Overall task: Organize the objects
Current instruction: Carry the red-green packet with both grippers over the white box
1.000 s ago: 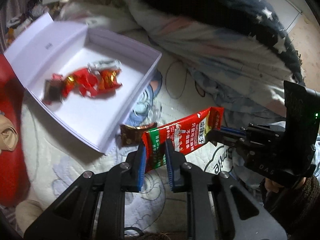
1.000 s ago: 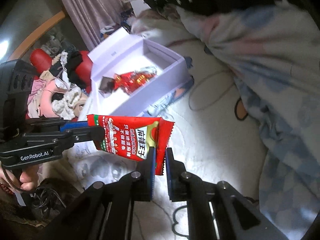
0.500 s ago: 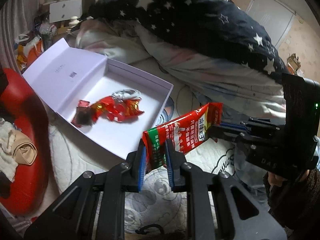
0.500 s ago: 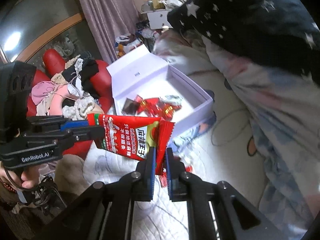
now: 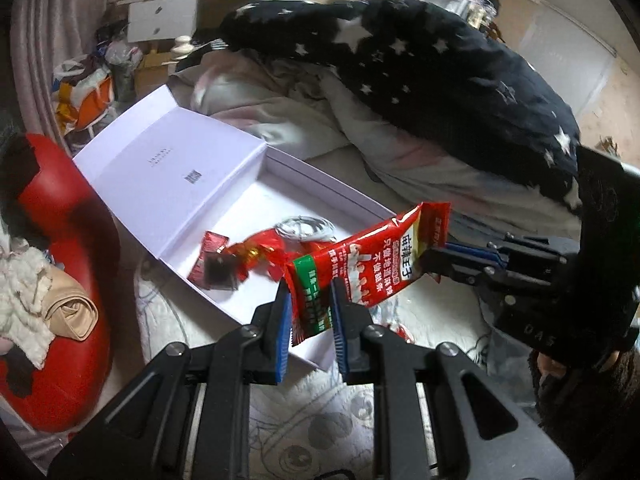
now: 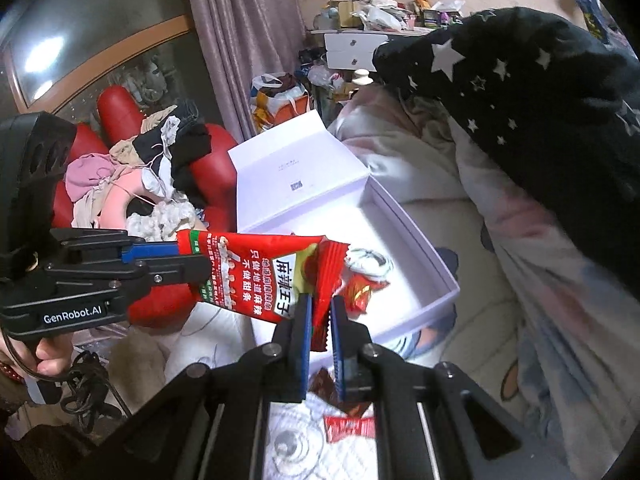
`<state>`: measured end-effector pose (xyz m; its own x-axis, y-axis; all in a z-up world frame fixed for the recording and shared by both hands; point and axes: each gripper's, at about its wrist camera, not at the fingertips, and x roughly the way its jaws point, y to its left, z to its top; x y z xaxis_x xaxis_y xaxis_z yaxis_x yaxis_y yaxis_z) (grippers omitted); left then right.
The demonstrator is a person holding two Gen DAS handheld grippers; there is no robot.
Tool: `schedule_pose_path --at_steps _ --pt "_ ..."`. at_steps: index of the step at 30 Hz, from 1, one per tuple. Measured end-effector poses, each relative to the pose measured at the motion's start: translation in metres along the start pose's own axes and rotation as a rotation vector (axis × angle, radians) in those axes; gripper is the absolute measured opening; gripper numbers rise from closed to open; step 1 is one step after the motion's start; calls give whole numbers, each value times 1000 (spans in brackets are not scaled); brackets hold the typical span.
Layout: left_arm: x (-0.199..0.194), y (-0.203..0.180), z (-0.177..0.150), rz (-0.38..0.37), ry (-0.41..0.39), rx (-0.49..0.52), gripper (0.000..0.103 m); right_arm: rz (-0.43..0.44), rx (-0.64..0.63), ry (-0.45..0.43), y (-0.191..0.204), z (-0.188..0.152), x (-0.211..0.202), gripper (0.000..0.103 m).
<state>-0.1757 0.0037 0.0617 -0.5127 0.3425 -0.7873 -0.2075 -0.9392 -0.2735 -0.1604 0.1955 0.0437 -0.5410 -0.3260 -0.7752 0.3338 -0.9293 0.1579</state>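
A red snack packet [image 5: 372, 268] with white Chinese print hangs in the air between both grippers, over the near edge of an open white box [image 5: 224, 184]. My left gripper [image 5: 310, 316] is shut on its green-banded end. My right gripper [image 6: 320, 320] is shut on the other end of the packet [image 6: 260, 276]. The box [image 6: 416, 248] holds several red candy wrappers [image 5: 256, 254] and a coiled white cable [image 5: 304, 228]. The right gripper shows in the left wrist view [image 5: 432, 258], the left gripper in the right wrist view [image 6: 188, 260].
The box lies on a white patterned bedsheet [image 5: 304, 432]. Loose red candies [image 6: 348, 426] lie on the sheet below the packet. A star-print dark duvet [image 5: 440, 80] is piled behind. A red chair [image 6: 208, 168] with clothes stands left. A cluttered white cabinet [image 6: 352, 50] stands at the back.
Both grippers have lifted the packet higher and toward the box; it now hangs over the box's near edge. Both grips are unchanged.
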Motion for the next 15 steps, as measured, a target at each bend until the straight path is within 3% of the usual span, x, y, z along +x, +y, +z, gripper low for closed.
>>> schedule_pose_path --at_steps 15 --pt "50 46 43 28 42 -40 17 25 -16 38 -20 49 66 8"
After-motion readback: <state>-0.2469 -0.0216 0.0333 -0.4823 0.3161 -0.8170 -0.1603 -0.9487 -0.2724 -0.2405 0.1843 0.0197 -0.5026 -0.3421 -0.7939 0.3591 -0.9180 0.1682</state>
